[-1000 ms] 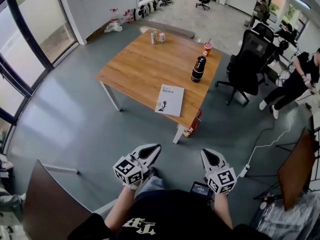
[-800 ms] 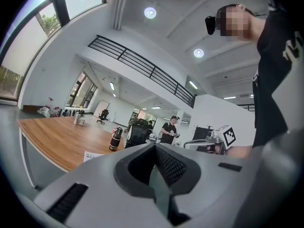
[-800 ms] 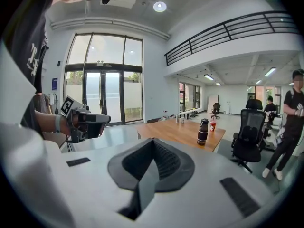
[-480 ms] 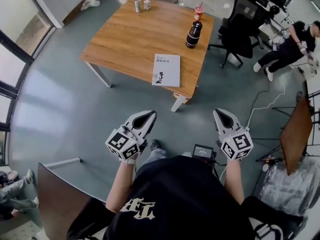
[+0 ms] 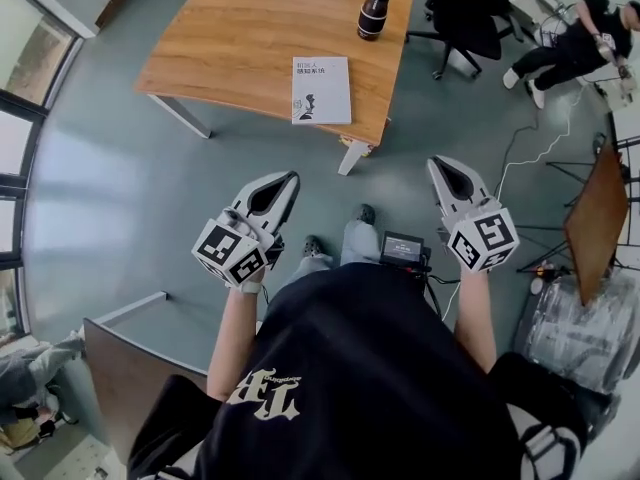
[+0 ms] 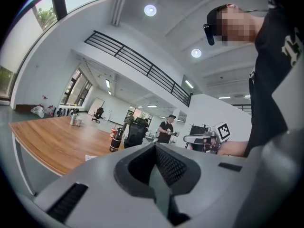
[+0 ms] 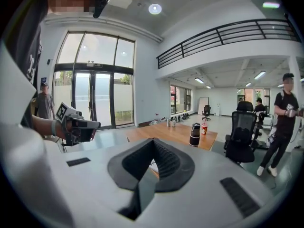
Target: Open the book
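Closing in on the table (image 5: 230, 38): it sits nearer than a second ago, its far end now out of frame. The book (image 5: 321, 90) lies shut by the table's near edge. The left gripper (image 5: 288, 178) and right gripper (image 5: 438, 164), jaws pressed together and empty, hover short of the table.

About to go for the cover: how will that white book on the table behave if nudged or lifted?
The book looks thin and lies flat, so probably light with a bendy cover. On the smooth wooden table it may slide rather than open when pushed. It sits near the table's edge, so it could slip off.
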